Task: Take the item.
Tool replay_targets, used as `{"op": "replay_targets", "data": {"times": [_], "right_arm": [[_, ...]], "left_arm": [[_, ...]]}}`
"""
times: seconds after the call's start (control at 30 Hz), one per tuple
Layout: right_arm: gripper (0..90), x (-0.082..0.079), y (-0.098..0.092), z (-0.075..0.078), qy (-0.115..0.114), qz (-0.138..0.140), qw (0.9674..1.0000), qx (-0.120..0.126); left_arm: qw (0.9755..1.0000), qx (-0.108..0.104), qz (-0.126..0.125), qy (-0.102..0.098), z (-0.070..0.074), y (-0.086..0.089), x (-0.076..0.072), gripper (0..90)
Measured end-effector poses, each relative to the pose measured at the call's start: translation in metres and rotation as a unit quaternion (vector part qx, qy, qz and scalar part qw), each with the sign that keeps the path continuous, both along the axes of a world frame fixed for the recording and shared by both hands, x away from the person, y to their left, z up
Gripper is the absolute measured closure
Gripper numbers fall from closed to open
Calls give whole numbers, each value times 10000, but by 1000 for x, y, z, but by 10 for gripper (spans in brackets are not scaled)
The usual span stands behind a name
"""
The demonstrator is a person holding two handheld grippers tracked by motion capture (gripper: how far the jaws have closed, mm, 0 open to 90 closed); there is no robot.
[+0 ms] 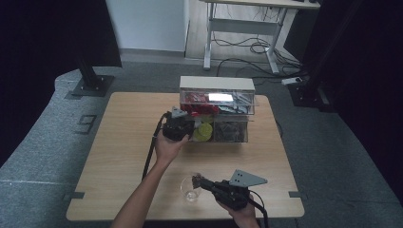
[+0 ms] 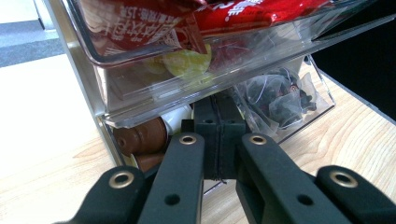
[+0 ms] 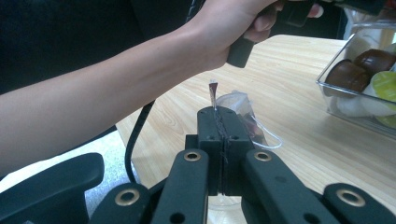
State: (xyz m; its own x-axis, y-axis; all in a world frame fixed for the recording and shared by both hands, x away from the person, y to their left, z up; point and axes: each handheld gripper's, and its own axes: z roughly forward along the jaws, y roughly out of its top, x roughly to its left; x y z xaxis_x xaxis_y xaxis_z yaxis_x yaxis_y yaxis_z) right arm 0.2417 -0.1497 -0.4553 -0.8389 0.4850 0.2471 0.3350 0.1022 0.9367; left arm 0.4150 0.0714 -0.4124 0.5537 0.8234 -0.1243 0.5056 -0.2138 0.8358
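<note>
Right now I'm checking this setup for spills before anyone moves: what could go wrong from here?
1. The right claw pinches just the top edge of a small clear sachet above the glass; it may slip or tear.
2. The glass stands near the table's front edge, close by the right hand; a nudge could tip it.
3. The left claw is shut at the organizer's lower drawer; a hard pull might drag the whole box.
</note>
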Motion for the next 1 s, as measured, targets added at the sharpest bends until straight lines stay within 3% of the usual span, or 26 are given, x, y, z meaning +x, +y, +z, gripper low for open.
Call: {"op": "replay_targets", "data": {"times": [1.0], "right_arm": [[877,9,17,-18,106,14,9994,-314]], "left_arm": [[10000,11,-37,18,-5,-7,0,893]]}}
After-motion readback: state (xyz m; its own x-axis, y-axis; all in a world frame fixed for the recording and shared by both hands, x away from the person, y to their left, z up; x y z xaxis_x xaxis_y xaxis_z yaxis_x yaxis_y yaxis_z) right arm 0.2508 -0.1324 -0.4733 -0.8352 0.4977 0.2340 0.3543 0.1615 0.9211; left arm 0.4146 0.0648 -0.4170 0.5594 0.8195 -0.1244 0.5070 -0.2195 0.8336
